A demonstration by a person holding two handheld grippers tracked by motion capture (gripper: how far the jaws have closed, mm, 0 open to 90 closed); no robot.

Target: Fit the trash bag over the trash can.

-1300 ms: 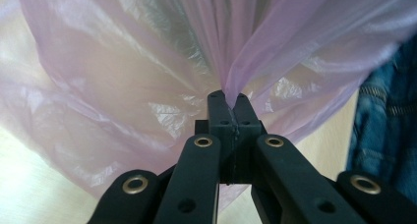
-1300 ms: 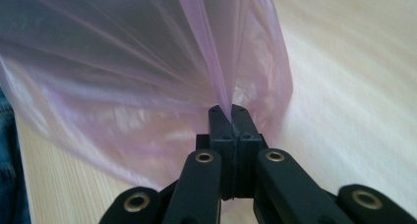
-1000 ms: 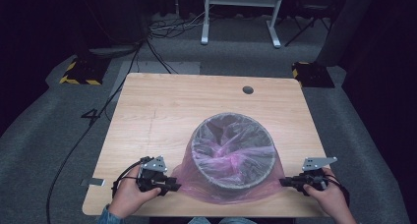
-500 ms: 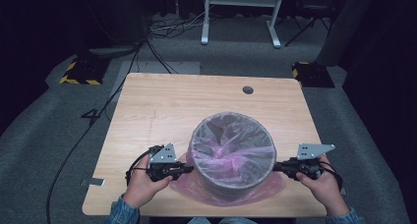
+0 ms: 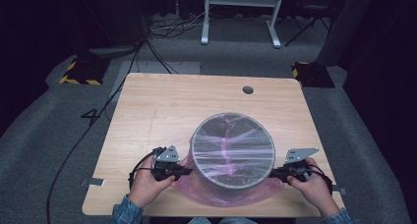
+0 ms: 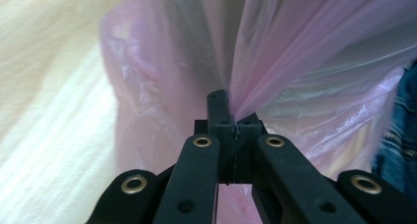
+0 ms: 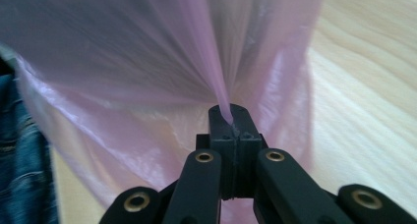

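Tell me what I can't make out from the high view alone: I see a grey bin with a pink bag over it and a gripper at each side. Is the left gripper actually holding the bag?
Observer: Yes. In the left gripper view the left gripper is shut, with a fold of the pink bag pinched at its tips.
Operator: And the right one?
Observer: Same. In the right gripper view the right gripper is shut on a gathered strand of film that fans out taut from its tips.
Operator: Anything beside the bag there?
Observer: Blue denim fabric shows at the left edge of the right gripper view, next to the loose lower film.
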